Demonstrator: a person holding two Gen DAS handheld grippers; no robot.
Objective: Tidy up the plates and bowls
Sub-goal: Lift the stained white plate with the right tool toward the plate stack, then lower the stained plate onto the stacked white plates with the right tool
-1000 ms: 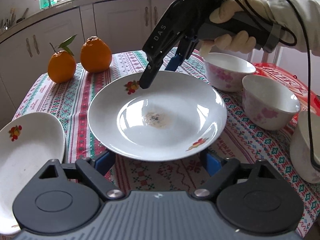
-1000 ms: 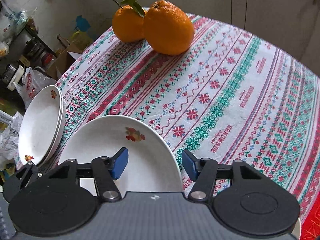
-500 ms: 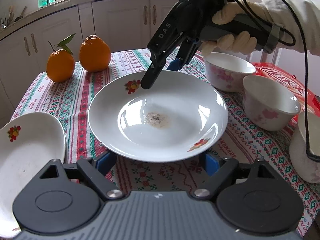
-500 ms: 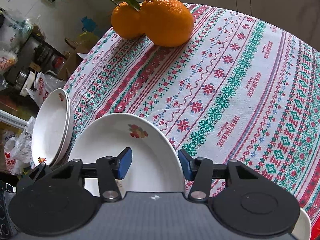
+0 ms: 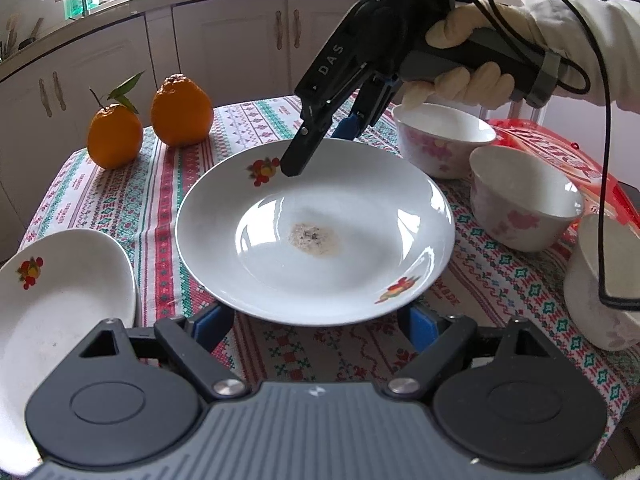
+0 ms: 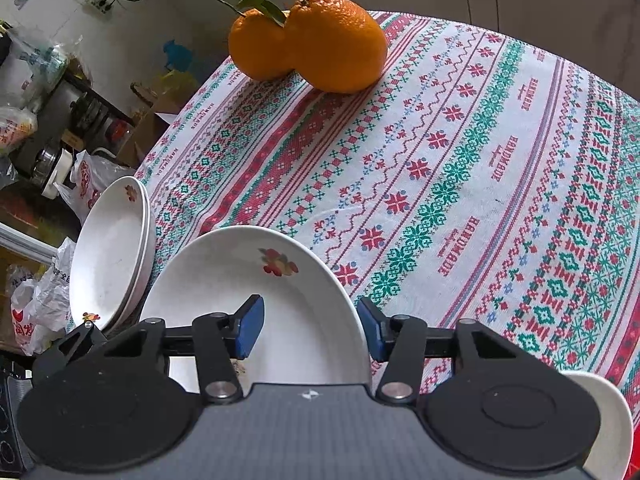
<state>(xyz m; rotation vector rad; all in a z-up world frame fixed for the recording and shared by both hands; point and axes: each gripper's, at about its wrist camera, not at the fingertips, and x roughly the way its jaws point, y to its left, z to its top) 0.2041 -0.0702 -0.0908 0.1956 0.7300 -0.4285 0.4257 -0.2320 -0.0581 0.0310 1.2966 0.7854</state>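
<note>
- Held the right gripper (image 5: pixel 320 148) tilted down from upper right over the far rim of the plate (image 5: pixel 316 232), gloved hand (image 5: pixel 460 64) wrapped round the handle, cable trailing off to the right.
- Kept its jaws apart, straddling the plate rim: one blue pad (image 6: pixel 250 332) over the inside, the other just outside the edge; not clamped.
- Poised the left gripper (image 5: pixel 316 324) low at the near rim, jaws spread wide, blue pads (image 5: pixel 212 324) on either side beneath the edge; contact could not be told.
- Showed the plate in the middle of the tablecloth (image 5: pixel 140 184), a brownish smear at its centre; whether resting or lifted could not be told.
- Lay stacked plates (image 6: pixel 110 252) just to the left of it, near the table edge.
- Stood three bowls (image 5: pixel 524 204) to the right, close together.
- Sat two oranges (image 5: pixel 180 112) at the far side, well apart from the plate.
</note>
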